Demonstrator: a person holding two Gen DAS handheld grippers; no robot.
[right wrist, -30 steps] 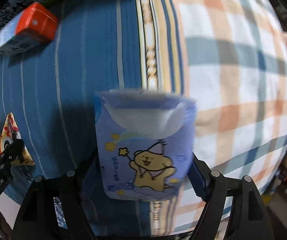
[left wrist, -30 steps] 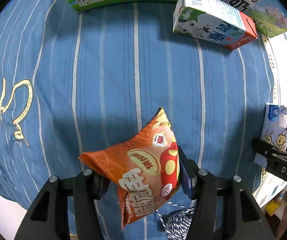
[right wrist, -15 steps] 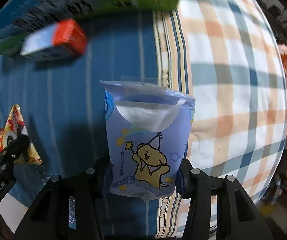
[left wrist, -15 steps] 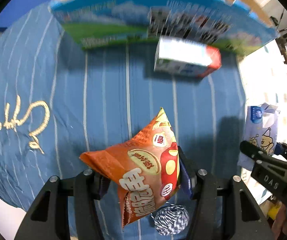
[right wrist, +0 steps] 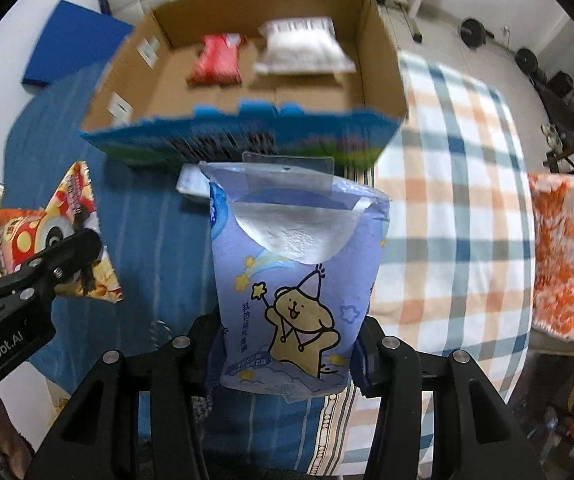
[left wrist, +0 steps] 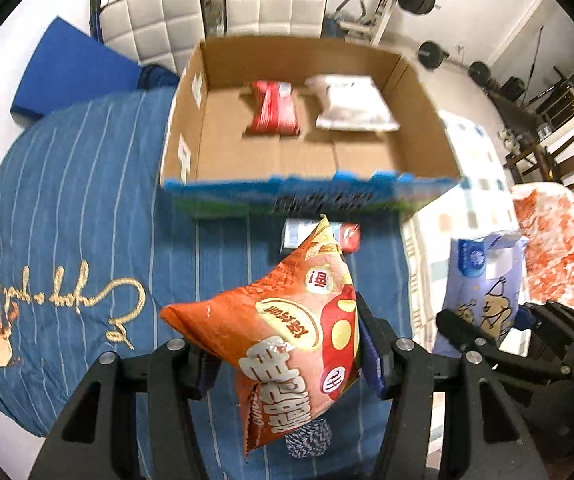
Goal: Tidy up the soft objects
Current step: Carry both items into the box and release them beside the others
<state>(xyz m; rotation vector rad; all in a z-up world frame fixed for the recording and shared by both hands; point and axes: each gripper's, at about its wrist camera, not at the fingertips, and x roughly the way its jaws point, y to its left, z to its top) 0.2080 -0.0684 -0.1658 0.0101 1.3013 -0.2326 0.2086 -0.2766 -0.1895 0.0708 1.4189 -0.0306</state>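
Note:
My left gripper [left wrist: 287, 364] is shut on an orange snack bag [left wrist: 283, 328] and holds it above the blue striped bedding [left wrist: 79, 216]. My right gripper [right wrist: 287, 352] is shut on a purple tissue pack [right wrist: 295, 280] with a cartoon bear; it also shows in the left wrist view [left wrist: 483, 292]. An open cardboard box [left wrist: 191, 128] lies ahead of both, with a red pack [left wrist: 273, 108] and a white pack [left wrist: 351, 104] inside. The snack bag also shows at the left of the right wrist view [right wrist: 43, 232].
A milk carton [left wrist: 347, 236] lies on the bedding just before the box. A ball of blue-white twine [left wrist: 311, 438] lies below the snack bag. A plaid sheet [right wrist: 459, 200] and an orange patterned cloth [right wrist: 567, 256] lie to the right. White chairs [left wrist: 207, 8] stand behind the box.
Both grippers have risen and tilted up with their loads. The inside of the box and the room behind it have come into view. The milk carton now sits lower, near the snack bag's tip.

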